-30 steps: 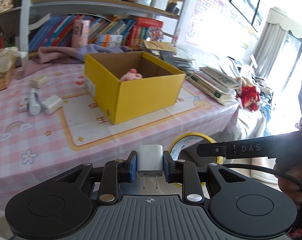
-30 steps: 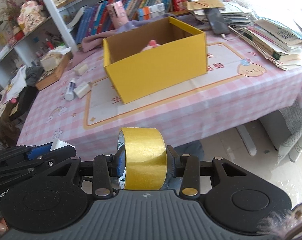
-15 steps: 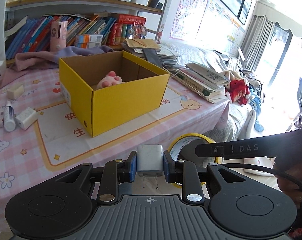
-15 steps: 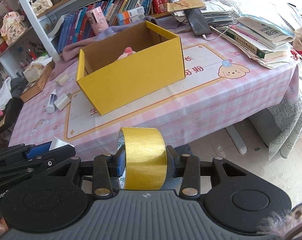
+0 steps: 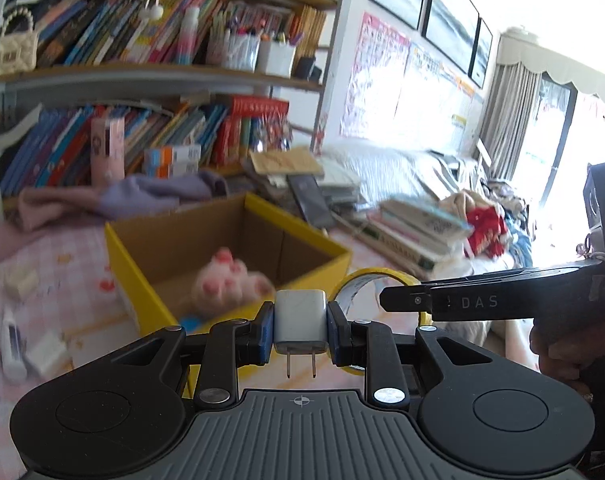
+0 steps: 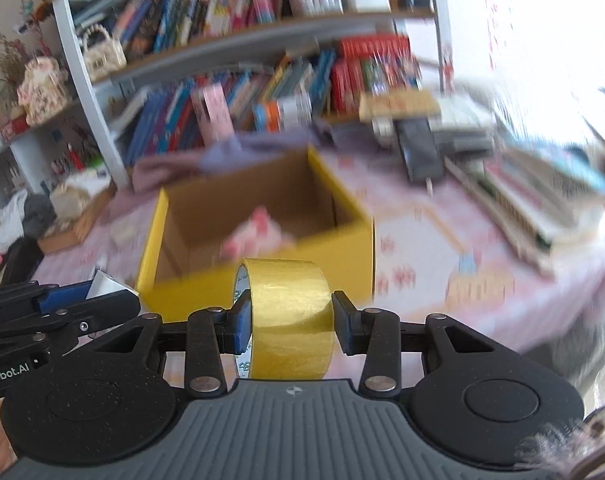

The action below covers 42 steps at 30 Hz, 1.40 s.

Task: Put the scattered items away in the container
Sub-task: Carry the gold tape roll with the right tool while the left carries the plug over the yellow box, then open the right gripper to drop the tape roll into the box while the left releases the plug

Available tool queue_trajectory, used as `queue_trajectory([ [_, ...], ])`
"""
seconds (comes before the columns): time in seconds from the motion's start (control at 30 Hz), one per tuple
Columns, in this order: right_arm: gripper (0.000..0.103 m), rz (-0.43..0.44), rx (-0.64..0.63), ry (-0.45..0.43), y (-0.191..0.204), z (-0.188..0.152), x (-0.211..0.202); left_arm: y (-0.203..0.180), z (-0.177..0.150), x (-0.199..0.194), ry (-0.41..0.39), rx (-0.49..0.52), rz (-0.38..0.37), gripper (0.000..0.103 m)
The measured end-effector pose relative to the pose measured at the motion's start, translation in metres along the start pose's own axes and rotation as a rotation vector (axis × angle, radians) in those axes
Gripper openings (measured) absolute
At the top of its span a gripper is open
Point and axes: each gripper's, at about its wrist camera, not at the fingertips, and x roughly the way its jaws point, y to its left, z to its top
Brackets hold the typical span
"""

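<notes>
Yellow box (image 5: 238,276) stands open on the surface straight ahead of both tools, the left tool (image 5: 301,330) pinching a white charger (image 5: 301,320), the right tool (image 6: 288,320) pinching a tape roll (image 6: 288,308).

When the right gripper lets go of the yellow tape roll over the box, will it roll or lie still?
The tape roll is held upright on its round edge, so it may roll briefly. The yellow box walls and the pink plush toy inside should probably stop it. It looks stiff.

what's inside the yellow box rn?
A pink plush toy lies on the yellow box floor. The near wall hides the front part of the floor.
</notes>
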Motion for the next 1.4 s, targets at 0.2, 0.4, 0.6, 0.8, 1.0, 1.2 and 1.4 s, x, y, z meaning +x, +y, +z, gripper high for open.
queue_trajectory([
  [0.2, 0.038, 0.054, -0.133, -0.09, -0.01, 0.052, 0.027, 0.005, 0.025, 0.044, 0.001, -0.014, 0.088, 0.025],
  [0.4, 0.038, 0.105, -0.212, -0.055, -0.017, 0.076, 0.078, 0.017, 0.029, 0.088, 0.063, -0.037, 0.199, 0.025],
  [0.6, 0.038, 0.152, -0.319, 0.033, -0.013, 0.084, 0.138, 0.025, 0.028, 0.127, 0.172, -0.039, 0.299, 0.025],
  [0.8, 0.038, 0.179, -0.406, 0.068, -0.008, 0.081, 0.173, 0.027, 0.024, 0.151, 0.255, -0.03, 0.344, 0.025],
  [1.0, 0.037, 0.19, -0.426, 0.062, -0.01, 0.083, 0.189, 0.025, 0.022, 0.157, 0.279, -0.027, 0.41, 0.029],
  [1.2, 0.053, 0.246, -0.362, 0.037, -0.019, 0.09, 0.187, 0.02, 0.024, 0.15, 0.246, -0.028, 0.457, 0.048],
  [1.4, 0.059, 0.281, -0.318, 0.037, -0.023, 0.091, 0.184, 0.014, 0.025, 0.149, 0.244, -0.019, 0.482, 0.054],
])
